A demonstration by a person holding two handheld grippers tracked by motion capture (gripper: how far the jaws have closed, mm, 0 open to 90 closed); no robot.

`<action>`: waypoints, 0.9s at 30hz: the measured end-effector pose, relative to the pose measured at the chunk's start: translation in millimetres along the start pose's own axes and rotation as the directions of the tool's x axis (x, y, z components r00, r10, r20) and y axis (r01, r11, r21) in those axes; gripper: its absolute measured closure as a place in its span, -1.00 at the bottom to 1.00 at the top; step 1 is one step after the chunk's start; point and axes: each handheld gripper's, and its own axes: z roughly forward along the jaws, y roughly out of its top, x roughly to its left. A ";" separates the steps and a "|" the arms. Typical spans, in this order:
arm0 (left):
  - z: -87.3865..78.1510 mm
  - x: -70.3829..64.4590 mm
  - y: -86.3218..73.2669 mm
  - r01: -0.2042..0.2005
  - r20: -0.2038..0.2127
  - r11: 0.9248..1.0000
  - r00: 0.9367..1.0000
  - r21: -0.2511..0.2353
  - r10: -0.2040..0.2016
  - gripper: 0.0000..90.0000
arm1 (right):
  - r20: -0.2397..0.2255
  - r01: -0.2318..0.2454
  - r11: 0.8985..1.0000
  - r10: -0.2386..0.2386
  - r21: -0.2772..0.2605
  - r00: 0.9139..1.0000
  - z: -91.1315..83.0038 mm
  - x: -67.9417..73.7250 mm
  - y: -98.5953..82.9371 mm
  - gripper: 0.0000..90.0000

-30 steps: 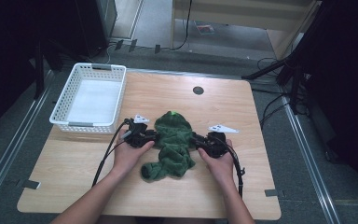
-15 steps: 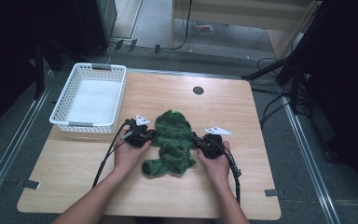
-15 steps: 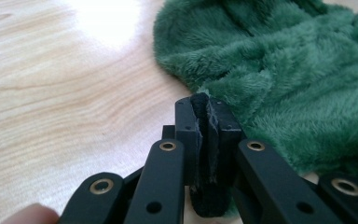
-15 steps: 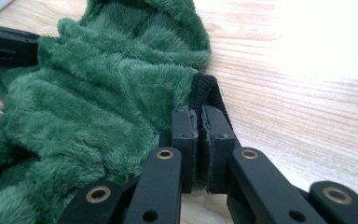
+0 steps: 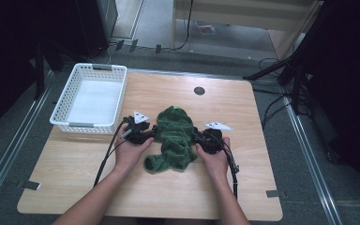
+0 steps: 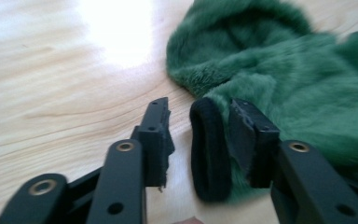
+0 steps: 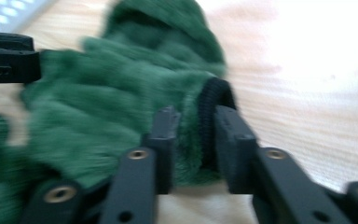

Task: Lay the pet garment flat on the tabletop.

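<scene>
1. Two grippers flank a green fuzzy garment (image 5: 174, 138) at the high view's centre; a white basket (image 5: 91, 98) sits upper left on the table (image 5: 262, 154).
2. Left gripper (image 6: 199, 122) view: jaws apart around a black cuff (image 6: 206, 148), lower centre.
3. Right gripper (image 7: 195, 122) view: jaws bracket another cuff (image 7: 213, 100); blur hides whether they pinch it.

One green fleece garment (image 5: 174, 138) is lying on the one wooden desk (image 5: 243, 185). Two black cuffs are showing on it: one (image 6: 208, 149) in the left gripper view, one (image 7: 210, 116) in the right gripper view. One white basket (image 5: 64, 115) is sitting on the desk. Two claws are working here, the left claw (image 5: 149, 133) and the right claw (image 5: 200, 139), each carried by one of the person's two hands. One dark round spot (image 5: 199, 90) is marking the desk's far part.
</scene>
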 end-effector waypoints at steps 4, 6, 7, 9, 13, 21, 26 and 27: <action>-30.2 -1.3 -13.3 0.025 0.066 0.999 0.998 -0.020 -0.023 0.18 | -0.048 0.044 0.997 -0.047 -0.066 0.998 -25.4 18.1 8.8 0.37; -41.6 -6.2 -24.3 0.028 0.111 0.999 0.993 -0.017 -0.026 0.16 | -0.090 0.059 0.994 -0.067 -0.088 0.994 -35.6 30.8 11.0 0.30; -45.6 -9.6 -30.0 0.025 0.130 1.000 0.991 -0.011 -0.023 0.15 | -0.114 0.076 0.993 -0.086 -0.094 0.990 -38.4 37.6 11.2 0.24; -50.6 -16.5 -41.5 0.002 0.152 1.000 0.988 0.005 -0.003 0.14 | -0.128 0.111 0.989 -0.123 -0.093 0.984 -40.9 51.9 9.6 0.13; -52.0 -27.0 -61.1 0.000 0.172 1.000 0.985 0.019 -0.003 0.16 | -0.150 0.118 0.991 -0.126 -0.057 0.981 -31.6 72.0 4.9 -0.14; -50.1 -37.9 -70.7 -0.059 0.173 0.998 0.983 0.010 0.056 0.36 | -0.150 0.175 0.985 -0.174 -0.005 0.973 -15.9 83.4 -7.5 0.91; -50.2 -38.7 -72.2 -0.055 0.173 0.998 0.983 0.006 0.053 0.41 | -0.149 0.091 0.992 -0.103 -0.088 0.984 -39.6 62.0 -9.4 0.96; -50.0 -38.3 -72.2 -0.052 0.178 0.999 0.983 0.006 0.050 0.41 | -0.143 0.091 0.991 -0.105 -0.102 0.984 -46.0 57.2 -11.0 0.95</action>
